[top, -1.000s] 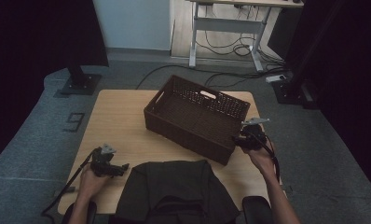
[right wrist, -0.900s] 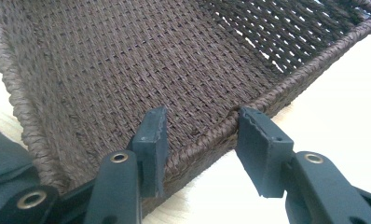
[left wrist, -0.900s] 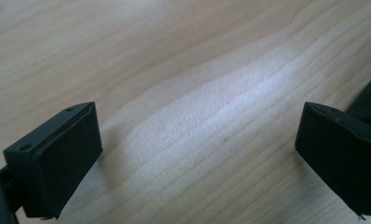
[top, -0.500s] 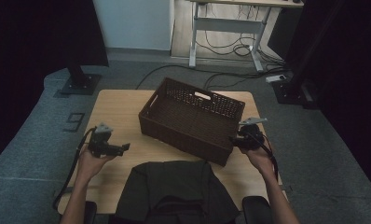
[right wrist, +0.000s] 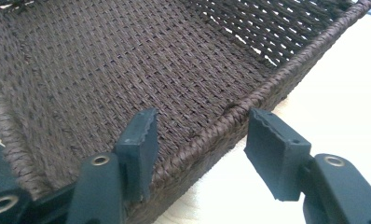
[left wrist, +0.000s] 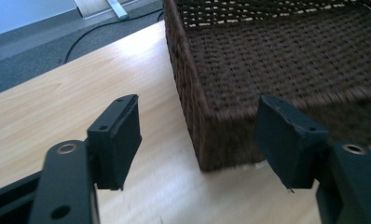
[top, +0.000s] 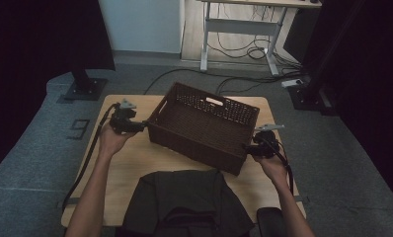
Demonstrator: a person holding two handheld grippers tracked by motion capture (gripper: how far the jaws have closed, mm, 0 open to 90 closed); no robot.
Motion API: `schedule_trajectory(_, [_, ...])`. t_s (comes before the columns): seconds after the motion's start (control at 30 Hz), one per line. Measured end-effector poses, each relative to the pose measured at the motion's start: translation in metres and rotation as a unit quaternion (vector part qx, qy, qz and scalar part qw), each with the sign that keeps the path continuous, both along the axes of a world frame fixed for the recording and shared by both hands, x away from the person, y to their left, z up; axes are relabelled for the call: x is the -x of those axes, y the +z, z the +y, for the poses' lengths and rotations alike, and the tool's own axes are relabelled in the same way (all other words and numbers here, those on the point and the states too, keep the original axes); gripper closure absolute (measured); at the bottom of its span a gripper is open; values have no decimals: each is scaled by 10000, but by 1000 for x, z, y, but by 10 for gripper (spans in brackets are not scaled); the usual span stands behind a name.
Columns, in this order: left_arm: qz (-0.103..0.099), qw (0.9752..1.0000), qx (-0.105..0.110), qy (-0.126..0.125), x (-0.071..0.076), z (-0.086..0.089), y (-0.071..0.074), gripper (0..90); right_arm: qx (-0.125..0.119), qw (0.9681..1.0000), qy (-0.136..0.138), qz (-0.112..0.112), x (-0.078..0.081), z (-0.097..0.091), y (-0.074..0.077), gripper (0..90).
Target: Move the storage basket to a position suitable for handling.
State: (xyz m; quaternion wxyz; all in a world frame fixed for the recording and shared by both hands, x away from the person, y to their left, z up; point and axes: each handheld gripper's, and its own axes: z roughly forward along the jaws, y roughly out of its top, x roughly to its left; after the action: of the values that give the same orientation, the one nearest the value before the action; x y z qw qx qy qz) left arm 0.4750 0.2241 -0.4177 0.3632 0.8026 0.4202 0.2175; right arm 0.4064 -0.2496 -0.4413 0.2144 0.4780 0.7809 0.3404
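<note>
Item: woven basket, light, stiff, empty; I grip rim. Left hand-held gripper jaws just closing, straddle near-left corner, untouched. Right hand-held gripper jaws just opening, part open astride right rim, unclamped.

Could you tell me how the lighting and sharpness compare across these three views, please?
High view: dim, with black surroundings, so the basket and both tools read dark and soft. Left gripper view: bright, the basket weave smeared by motion blur, the table sharper. Right gripper view: weave crisp, table washed out to near white.
</note>
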Motion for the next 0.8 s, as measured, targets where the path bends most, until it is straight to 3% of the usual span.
schedule_trajectory(0.27, [158,9998,-133,58,-27,-15,-17,468,16,10000,-19,-25,-1,1,-2,440])
schedule_trajectory(0.37, [212,9997,-92,9,-28,-16,-21,531,-20,10000,-6,-30,-1,0,-2,441])
schedule_trajectory(0.57, [117,9998,-167,-80,-16,-16,-22,597,-35,10000,-22,-53,-2,0,-3,445])
schedule_trajectory(0.8, [164,9998,14,-123,6,-5,-25,596,-60,9998,-142,-128,-5,1,-4,395])
